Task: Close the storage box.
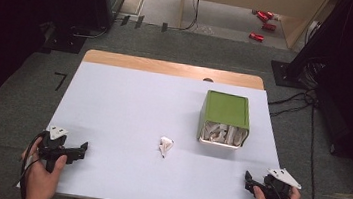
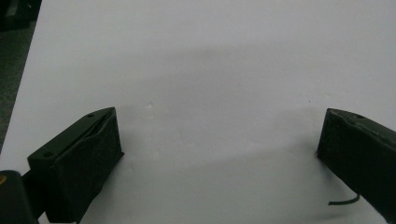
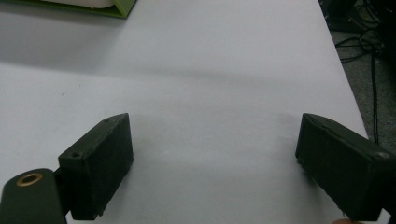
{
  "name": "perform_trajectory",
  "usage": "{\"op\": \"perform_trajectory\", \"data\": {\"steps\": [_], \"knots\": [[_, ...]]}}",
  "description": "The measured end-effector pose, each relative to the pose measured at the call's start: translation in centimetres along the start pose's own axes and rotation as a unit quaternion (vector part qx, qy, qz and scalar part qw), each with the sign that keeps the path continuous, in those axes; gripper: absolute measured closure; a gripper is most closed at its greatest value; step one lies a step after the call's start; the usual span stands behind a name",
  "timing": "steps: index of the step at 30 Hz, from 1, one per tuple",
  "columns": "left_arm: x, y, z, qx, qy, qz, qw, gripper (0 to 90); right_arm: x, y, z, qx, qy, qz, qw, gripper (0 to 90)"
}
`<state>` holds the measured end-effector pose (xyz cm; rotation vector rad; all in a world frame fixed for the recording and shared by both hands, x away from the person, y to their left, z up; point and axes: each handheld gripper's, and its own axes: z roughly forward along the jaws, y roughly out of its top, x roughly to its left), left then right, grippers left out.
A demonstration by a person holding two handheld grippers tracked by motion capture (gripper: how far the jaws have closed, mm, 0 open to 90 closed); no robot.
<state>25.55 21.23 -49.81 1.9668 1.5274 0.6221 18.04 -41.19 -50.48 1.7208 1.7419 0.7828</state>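
A white surface (image 1: 128,104) carries a green box (image 1: 225,116) lying on its side at the right, white pieces showing in its open mouth. A small white piece (image 1: 164,145) lies mid-surface, well apart from both grippers. The left gripper (image 1: 78,151) and right gripper (image 1: 248,182) rest at the near corners, jaws wide and empty.

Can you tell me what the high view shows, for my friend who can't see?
A small white object lies on a white table near a tipped green box. An open hand-held gripper rests at each near corner, left and right.
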Motion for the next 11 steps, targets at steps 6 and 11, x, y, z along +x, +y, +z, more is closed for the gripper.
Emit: {"op": "perform_trajectory", "data": {"steps": [6,11], "knots": [[0.00,0.00,0.00,0.000,0.000,0.000,1.0000,0.0,0.01,-0.02,0.00,-0.001,0.000,0.000,1.0000,11.0],[0.00,0.00,0.00,0.000,0.000,0.000,1.0000,0.0,0.00,-0.02,0.00,-0.001,0.000,0.000,1.0000,11.0]]}}
